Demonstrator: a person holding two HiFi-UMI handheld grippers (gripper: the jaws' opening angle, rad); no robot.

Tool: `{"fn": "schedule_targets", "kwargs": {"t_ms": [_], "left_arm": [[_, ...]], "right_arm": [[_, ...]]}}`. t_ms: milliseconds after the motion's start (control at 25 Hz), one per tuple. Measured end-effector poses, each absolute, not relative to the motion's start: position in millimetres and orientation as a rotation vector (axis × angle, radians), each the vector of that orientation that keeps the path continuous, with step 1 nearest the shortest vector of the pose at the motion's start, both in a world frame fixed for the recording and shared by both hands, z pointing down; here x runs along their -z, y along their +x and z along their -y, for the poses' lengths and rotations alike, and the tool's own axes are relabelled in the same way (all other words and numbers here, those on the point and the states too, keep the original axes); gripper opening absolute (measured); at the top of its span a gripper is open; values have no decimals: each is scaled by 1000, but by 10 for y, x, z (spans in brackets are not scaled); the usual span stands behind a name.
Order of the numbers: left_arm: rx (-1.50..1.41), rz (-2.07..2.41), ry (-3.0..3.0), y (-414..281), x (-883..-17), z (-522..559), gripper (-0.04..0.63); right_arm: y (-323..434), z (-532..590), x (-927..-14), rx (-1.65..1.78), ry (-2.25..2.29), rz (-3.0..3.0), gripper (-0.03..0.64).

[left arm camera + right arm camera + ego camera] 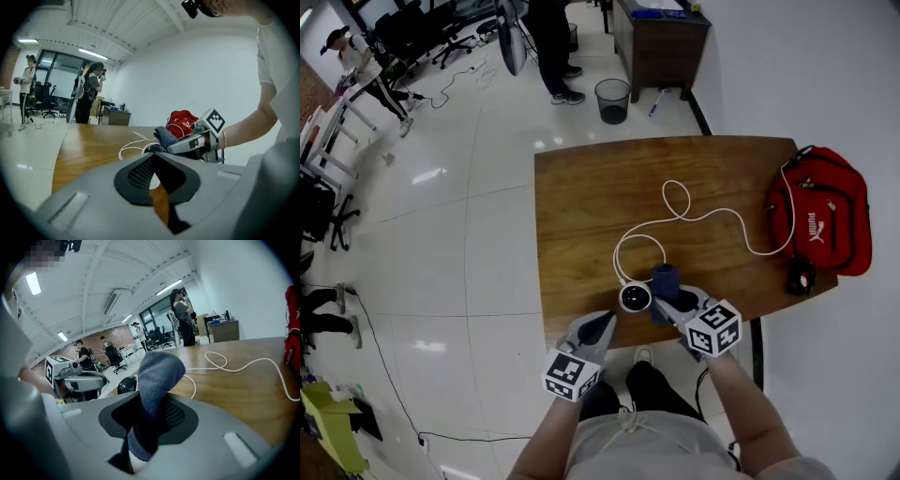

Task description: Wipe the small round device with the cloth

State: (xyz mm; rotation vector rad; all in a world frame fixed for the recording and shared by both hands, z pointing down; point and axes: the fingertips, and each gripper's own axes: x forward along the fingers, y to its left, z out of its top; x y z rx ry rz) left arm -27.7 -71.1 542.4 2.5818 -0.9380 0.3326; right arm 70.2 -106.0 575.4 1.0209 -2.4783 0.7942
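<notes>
The small round device [635,297] is black with a white rim and sits near the front edge of the wooden table [581,206], at the end of a white cable [710,216]. My right gripper [667,302] is shut on a dark blue cloth [665,280], which stands up just right of the device. In the right gripper view the cloth [157,376] sticks up out of the jaws, with the device [125,385] beyond it to the left. My left gripper [607,320] is shut and empty, just left of and in front of the device [151,149].
A red bag [821,217] lies at the table's right end, with a small black object [802,277] beside it. A waste bin [612,100] and a dark cabinet [660,42] stand on the floor beyond the table. People stand further back.
</notes>
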Motion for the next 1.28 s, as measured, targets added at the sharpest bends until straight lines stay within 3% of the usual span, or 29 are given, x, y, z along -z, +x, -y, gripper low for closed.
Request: {"fn": "schedule_targets", "kwargs": {"t_ms": [160, 200, 280, 320, 400, 680, 1040, 1080, 1160, 1280], "left_arm": [[-265, 929, 2609, -171, -5429, 689, 22], [-271, 926, 2607, -137, -5463, 679, 93], [-327, 922, 2590, -56, -5595, 678, 346], [-367, 913, 2591, -6, -5669, 682, 413], [-434, 895, 2619, 105, -5767, 714, 462], [-552, 1013, 2714, 337, -5963, 993, 474], [-493, 1073, 2651, 454, -6130, 1208, 472], [-492, 1086, 2646, 460, -6146, 1218, 467], [-481, 1122, 2641, 466, -6141, 1245, 393], [-485, 1142, 2638, 473, -6135, 1270, 385]], "right_arm": [[766, 1095, -5773, -816, 967, 2479, 110], [794, 1107, -5773, -823, 965, 2477, 110], [840, 1141, -5773, -829, 959, 2475, 110], [853, 1160, -5772, -830, 953, 2477, 110], [863, 1195, -5779, -833, 940, 2486, 110], [925, 1258, -5874, -645, 877, 2478, 110], [888, 1449, -5842, -643, 863, 2589, 110], [888, 1445, -5867, -648, 851, 2593, 110], [904, 1441, -5903, -655, 836, 2595, 110], [940, 1457, -5904, -661, 833, 2593, 110]]}}
